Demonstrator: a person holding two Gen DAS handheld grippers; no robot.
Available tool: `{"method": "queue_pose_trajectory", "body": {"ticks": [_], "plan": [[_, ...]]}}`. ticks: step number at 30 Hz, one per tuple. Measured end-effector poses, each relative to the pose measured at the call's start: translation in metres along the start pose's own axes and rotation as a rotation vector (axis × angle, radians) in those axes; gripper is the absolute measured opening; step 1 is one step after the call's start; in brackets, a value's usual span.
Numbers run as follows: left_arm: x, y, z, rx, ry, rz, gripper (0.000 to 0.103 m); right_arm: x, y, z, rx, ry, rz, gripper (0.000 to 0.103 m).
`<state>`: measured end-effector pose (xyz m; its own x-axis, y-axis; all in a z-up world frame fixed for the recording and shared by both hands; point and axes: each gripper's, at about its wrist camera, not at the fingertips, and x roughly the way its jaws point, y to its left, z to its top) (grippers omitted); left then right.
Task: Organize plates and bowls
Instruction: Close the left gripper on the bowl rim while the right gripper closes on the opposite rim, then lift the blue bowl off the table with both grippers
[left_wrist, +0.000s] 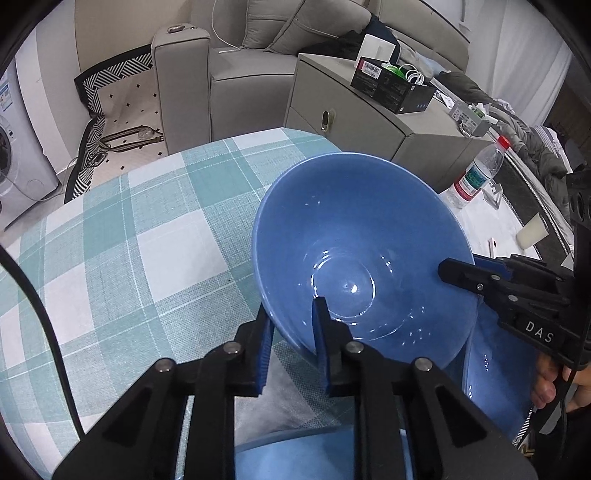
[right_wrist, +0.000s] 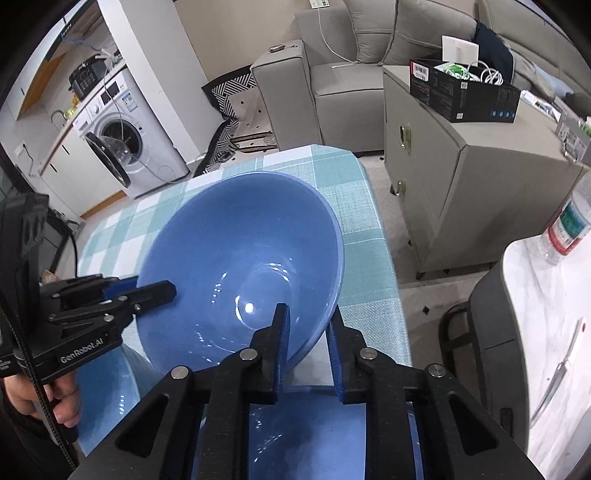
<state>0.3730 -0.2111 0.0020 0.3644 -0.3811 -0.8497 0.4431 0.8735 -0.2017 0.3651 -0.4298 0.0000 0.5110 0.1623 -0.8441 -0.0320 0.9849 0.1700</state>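
Note:
A large blue bowl (left_wrist: 354, 236) is held tilted above the checked table by both grippers. My left gripper (left_wrist: 293, 332) is shut on its near rim, one finger inside and one outside. My right gripper (right_wrist: 308, 332) is shut on the opposite rim the same way; the bowl (right_wrist: 243, 236) fills that view. In the left wrist view the right gripper (left_wrist: 476, 273) reaches in from the right. In the right wrist view the left gripper (right_wrist: 140, 291) reaches in from the left. More blue dishes (left_wrist: 495, 365) lie under the bowl, also seen in the right wrist view (right_wrist: 306, 435).
The table has a teal and white checked cloth (left_wrist: 140, 251). A water bottle (left_wrist: 476, 173) stands on a white marble surface (right_wrist: 546, 317) to the right. A grey cabinet (right_wrist: 461, 162) with a black box and a grey sofa (left_wrist: 236, 74) stand behind.

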Motion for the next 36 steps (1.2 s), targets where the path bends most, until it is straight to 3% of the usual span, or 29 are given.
{"method": "queue_pose_trajectory", "body": {"ticks": [19, 36], "plan": [[-0.016, -0.002, -0.001, 0.005, -0.051, 0.01, 0.019, -0.013, 0.007, 0.0, -0.014, -0.038, -0.009, 0.019], [-0.068, -0.01, -0.011, 0.011, -0.145, 0.032, 0.019, -0.064, 0.03, -0.007, -0.046, -0.133, 0.002, 0.019]]}}
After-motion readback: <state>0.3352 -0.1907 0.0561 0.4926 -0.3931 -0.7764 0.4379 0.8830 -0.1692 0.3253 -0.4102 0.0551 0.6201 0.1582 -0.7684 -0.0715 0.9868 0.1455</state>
